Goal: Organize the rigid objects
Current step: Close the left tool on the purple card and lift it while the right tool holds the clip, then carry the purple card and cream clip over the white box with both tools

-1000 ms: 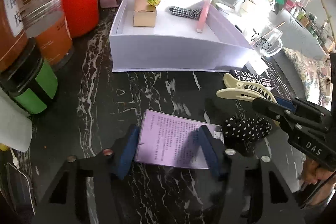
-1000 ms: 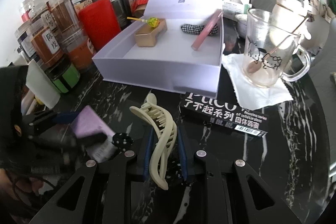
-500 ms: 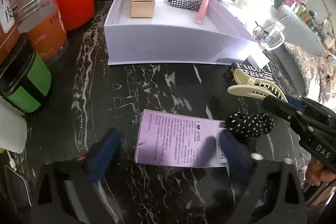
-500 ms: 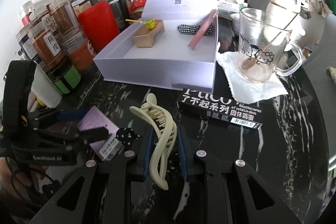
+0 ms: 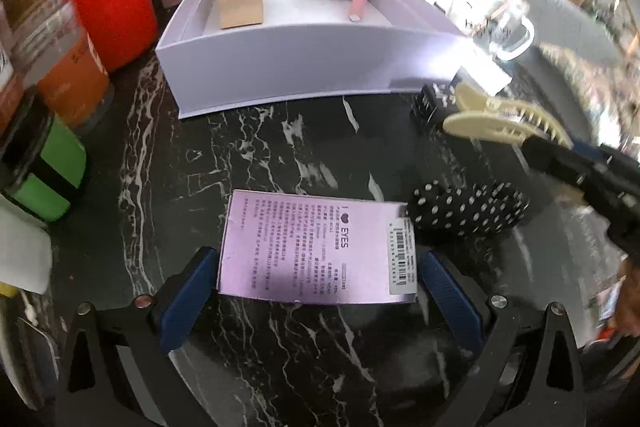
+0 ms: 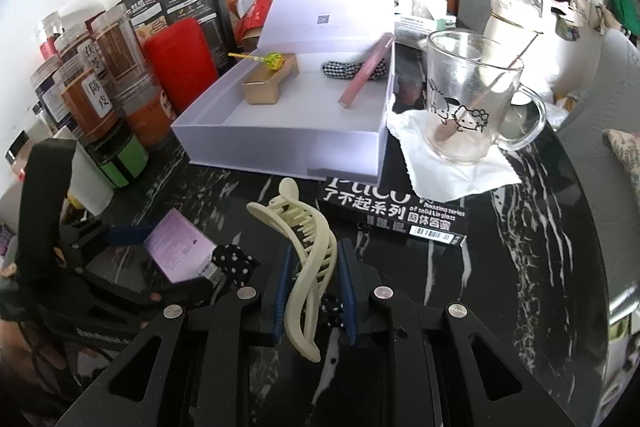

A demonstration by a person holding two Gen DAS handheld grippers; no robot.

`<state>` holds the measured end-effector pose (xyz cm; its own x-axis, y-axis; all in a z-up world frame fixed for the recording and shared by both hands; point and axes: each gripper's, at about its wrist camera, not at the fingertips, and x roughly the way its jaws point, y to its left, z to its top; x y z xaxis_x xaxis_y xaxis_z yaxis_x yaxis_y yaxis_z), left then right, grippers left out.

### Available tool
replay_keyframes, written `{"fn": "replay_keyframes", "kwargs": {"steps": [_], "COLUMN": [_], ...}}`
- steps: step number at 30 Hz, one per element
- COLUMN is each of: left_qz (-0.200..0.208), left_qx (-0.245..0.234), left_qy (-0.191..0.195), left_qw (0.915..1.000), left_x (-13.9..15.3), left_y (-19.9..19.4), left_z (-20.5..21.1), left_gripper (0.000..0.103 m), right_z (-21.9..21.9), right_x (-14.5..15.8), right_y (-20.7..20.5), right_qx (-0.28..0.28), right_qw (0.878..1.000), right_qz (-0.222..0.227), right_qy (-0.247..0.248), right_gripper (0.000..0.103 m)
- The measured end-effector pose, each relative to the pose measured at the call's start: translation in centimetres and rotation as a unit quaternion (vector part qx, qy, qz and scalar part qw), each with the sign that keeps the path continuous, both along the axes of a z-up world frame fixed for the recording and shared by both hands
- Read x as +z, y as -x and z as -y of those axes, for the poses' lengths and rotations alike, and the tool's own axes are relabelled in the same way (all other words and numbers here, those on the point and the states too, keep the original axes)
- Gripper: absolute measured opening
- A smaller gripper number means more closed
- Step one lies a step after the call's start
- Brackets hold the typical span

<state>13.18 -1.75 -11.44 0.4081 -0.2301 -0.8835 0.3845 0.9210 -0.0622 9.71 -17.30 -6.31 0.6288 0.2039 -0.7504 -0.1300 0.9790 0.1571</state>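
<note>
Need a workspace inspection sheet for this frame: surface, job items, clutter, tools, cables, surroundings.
Surface: black marble table, crowded.
Job's things: white box open, holding carton, lollipop, checked clip, pink tube; purple card and dotted clip lie on the table.
Clutter: jars, glass mug on napkin, black lip-gloss box.
Tools: left tool open, straddling the card; right tool shut on cream hair claw.
Cables: nothing seen.
Surroundings: door, green bags.
</note>
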Motion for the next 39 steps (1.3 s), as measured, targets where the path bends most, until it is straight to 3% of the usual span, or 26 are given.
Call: {"fn": "replay_keyframes", "kwargs": {"steps": [2, 7, 8, 15, 26, 39], "left_qz": [0.013, 0.019, 0.025, 0.032, 0.057, 0.118], "left_qx": [-0.002, 0.009, 0.007, -0.004, 0.014, 0.024], "left_qy": [-0.023, -0.019, -0.016, -0.020, 0.001, 0.011], "left_qw": [0.9996, 0.9996, 0.9995, 0.9993, 0.9983, 0.9927], "left_x": [-0.3, -0.4, -0.3, 0.4, 3.5, 8.1], "left_y": [0.3, 0.1, 0.1, 0.7, 0.3, -0.4], "left_z": [0.5, 0.4, 0.3, 0.2, -1.3, -1.7], "left_gripper": [0.103, 0.102, 0.094, 0.093, 0.093, 0.093], "right_z": [0.1, 0.4, 0.5, 0.7, 0.2, -0.7], "right_x": [-0.1, -0.3, -0.3, -0.2, 0.8, 3.1], "right_y": [0.1, 0.3, 0.3, 0.6, 1.1, 1.2], "right_qx": [-0.002, -0.007, -0.008, -0.009, -0.001, 0.016], "right_qw": [1.000, 1.000, 1.000, 1.000, 1.000, 0.999], "right_qz": [-0.001, -0.003, -0.003, 0.000, 0.012, 0.035], "right_qy": [-0.001, -0.003, -0.003, -0.007, -0.014, -0.004], "right_gripper": [0.022, 0.022, 0.022, 0.022, 0.022, 0.022]}}
